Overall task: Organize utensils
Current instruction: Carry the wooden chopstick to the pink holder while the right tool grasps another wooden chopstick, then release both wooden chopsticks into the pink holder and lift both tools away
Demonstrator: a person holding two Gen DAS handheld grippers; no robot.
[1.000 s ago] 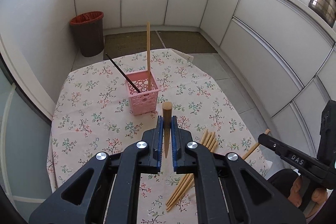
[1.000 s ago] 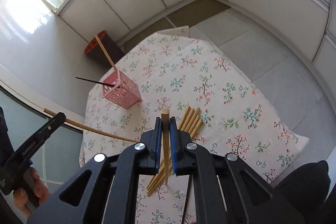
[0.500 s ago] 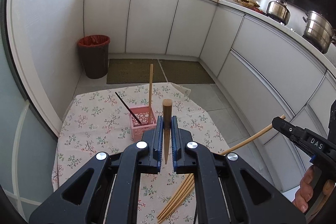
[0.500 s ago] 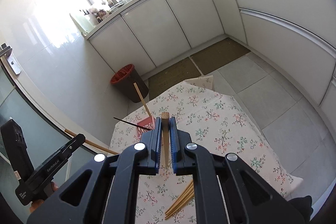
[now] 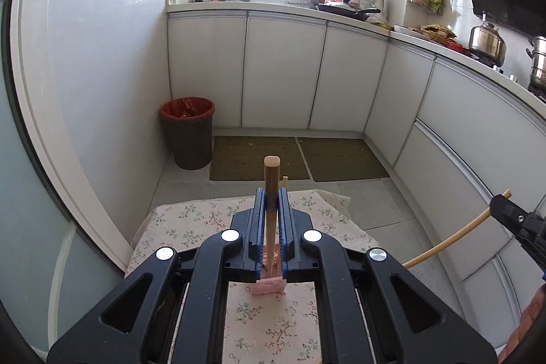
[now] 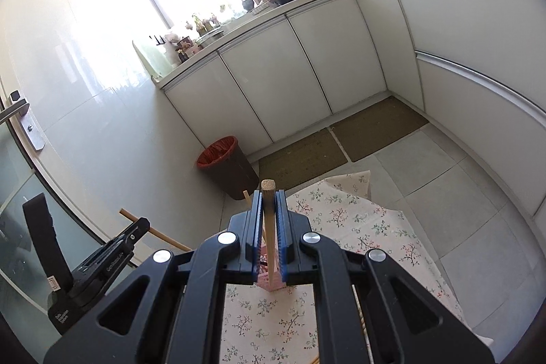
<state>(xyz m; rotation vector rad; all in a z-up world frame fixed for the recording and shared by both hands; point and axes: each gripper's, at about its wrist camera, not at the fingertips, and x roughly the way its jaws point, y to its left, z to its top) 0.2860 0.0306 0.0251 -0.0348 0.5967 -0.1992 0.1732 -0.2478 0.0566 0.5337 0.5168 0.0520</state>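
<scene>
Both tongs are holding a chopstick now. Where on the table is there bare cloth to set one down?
Bare cloth runs right of the right tongs to the table's far corner. Cloth left of the left tongs also looks free. The middle is crowded: the pink basket sits under both tongs.

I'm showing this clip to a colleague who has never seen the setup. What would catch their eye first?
Front and centre in each wrist view, black jaws clamp an upright wooden chopstick: the left gripper holds one chopstick, the right gripper another. Behind stand the red-lined trash bin by the white cabinets, and below lies the floral tablecloth, with a pink basket peeking under the left jaws.
</scene>
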